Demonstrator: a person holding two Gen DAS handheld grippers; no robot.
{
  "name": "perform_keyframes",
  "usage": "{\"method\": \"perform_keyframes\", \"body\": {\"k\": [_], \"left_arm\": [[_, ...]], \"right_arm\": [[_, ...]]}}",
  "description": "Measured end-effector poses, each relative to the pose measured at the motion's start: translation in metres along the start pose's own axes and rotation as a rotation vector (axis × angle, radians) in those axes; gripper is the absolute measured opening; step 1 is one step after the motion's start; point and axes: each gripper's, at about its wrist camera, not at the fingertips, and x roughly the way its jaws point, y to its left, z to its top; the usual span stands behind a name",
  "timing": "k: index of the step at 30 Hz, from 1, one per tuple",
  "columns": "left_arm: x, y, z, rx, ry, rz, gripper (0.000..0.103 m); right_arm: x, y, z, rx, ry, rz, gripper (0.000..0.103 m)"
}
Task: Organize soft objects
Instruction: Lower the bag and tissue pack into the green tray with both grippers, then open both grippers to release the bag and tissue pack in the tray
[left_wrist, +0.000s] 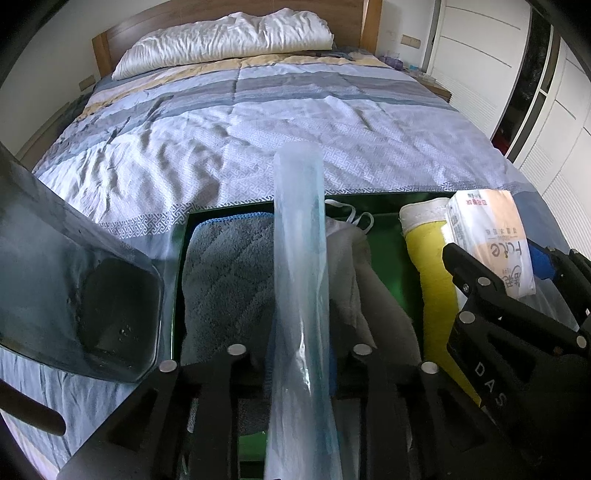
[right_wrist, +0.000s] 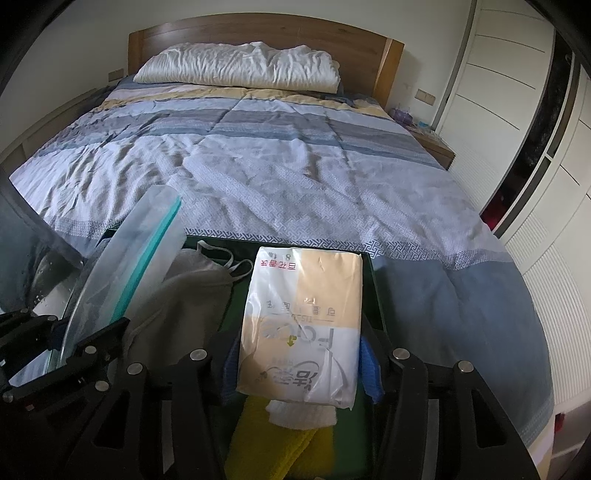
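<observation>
Landmark: the green tray (right_wrist: 375, 295) is being used as the reference; it is lying at the near end of the bed (right_wrist: 295, 177).
Left gripper (left_wrist: 299, 369): a clear zip bag (left_wrist: 299, 258) with a teal seal strip is being kept upright between its fingers over the tray's middle; whether the pads are pressing or have let go cannot be told.
Right gripper (right_wrist: 295, 373): a tissue pack (right_wrist: 306, 321) is being clasped between its blue pads, over the tray's right part.
Other soft things: a grey towel (left_wrist: 225, 277) is lying in the tray's left part, a grey-white cloth with loops (left_wrist: 351, 258) at its middle, and a yellow cloth (right_wrist: 266, 443) under the tissue pack.
Risk, bag: if the hold is being loosened, the tall bag is likely to be tipped sideways, onto the cloths or over the tray's left edge.
Risk, pack: its slick wrapper is being pinched only at the near end, so it may be slid out or dropped crooked on the yellow cloth.
Risk, grippers: the two are being worked close together over the tray, so one could be knocked by the other.
Writing: "DAS" is being shown on the right gripper's body in the left wrist view; the pack is carrying Chinese print and a large Latin word, upside down and not being read with certainty.
</observation>
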Motion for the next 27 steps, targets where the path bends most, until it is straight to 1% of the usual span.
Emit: {"method": "perform_keyframes", "body": {"k": [1, 5, 7, 11, 13, 16, 18, 21, 23, 25, 27], "left_arm": [[-0.0001, -0.0002, -0.0001, 0.000, 0.000, -0.001, 0.028], [-0.0009, -0.0006, -0.0005, 0.000, 0.001, -0.005, 0.029], [-0.0007, -0.0005, -0.0005, 0.000, 0.002, -0.006, 0.033], [-0.0010, -0.0001, -0.0005, -0.005, 0.000, 0.000, 0.037], [-0.0009, 0.0006, -0.0004, -0.011, -0.001, 0.004, 0.041], [-0.0011, 0.0033, -0.0003, -0.019, 0.000, 0.005, 0.045], [-0.0013, 0.0034, -0.0004, -0.018, 0.000, 0.004, 0.046], [-0.0009, 0.0038, -0.0003, -0.016, 0.001, 0.007, 0.046], [-0.0010, 0.0040, -0.0006, -0.017, -0.001, 0.006, 0.049], [-0.0008, 0.0039, -0.0006, -0.018, -0.003, 0.011, 0.054], [-0.0004, 0.0045, -0.0010, -0.020, -0.002, 0.009, 0.054]], "right_arm": [[0.0002, -0.0003, 0.0005, 0.002, 0.000, 0.002, 0.052], [0.0000, -0.0014, 0.0020, 0.002, -0.001, 0.006, 0.054], [-0.0007, -0.0026, 0.0026, 0.006, -0.002, 0.010, 0.055], [-0.0011, -0.0041, 0.0038, 0.008, 0.000, 0.012, 0.056], [-0.0013, -0.0044, 0.0042, 0.011, 0.003, 0.013, 0.057], [-0.0032, -0.0053, 0.0062, 0.015, 0.000, 0.007, 0.061], [-0.0046, -0.0052, 0.0072, 0.018, -0.003, 0.010, 0.067], [-0.0065, -0.0044, 0.0081, 0.015, -0.009, 0.013, 0.069], [-0.0067, -0.0038, 0.0082, 0.016, -0.010, 0.014, 0.070], [-0.0063, -0.0044, 0.0080, 0.018, -0.011, 0.015, 0.071], [-0.0067, -0.0045, 0.0082, 0.019, -0.012, 0.017, 0.071]]}}
